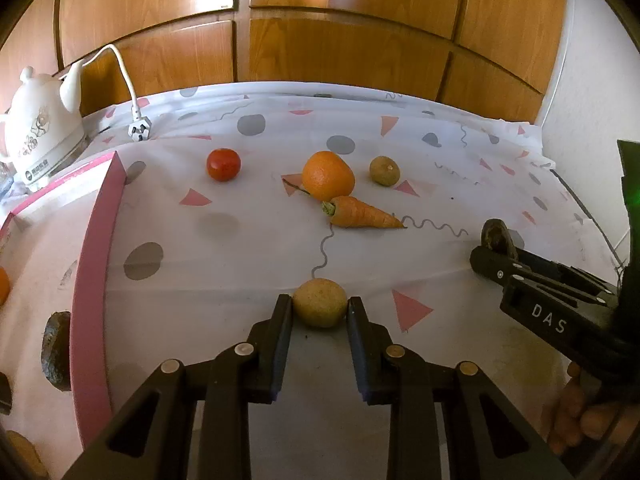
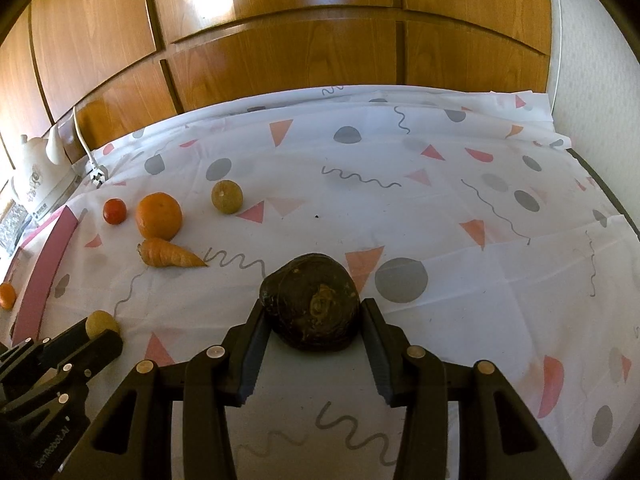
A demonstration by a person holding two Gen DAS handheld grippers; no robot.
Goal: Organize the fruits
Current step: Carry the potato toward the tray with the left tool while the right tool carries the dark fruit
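My left gripper (image 1: 319,309) has its two pads touching a small yellow-brown round fruit (image 1: 320,302) that rests on the patterned cloth; it also shows in the right wrist view (image 2: 102,323). My right gripper (image 2: 314,312) has its fingers on both sides of a dark brown avocado (image 2: 312,300), which also shows in the left wrist view (image 1: 496,236). Farther back lie a carrot (image 1: 364,216), an orange (image 1: 328,176), a red tomato (image 1: 223,165) and a second brown fruit (image 1: 384,171).
A pink-rimmed tray (image 1: 94,280) at the left holds a dark fruit (image 1: 56,352) and an orange one (image 1: 3,286). A white kettle (image 1: 40,128) with a cord and plug (image 1: 139,130) stands at the back left. Wooden cabinets (image 1: 340,40) are behind the table.
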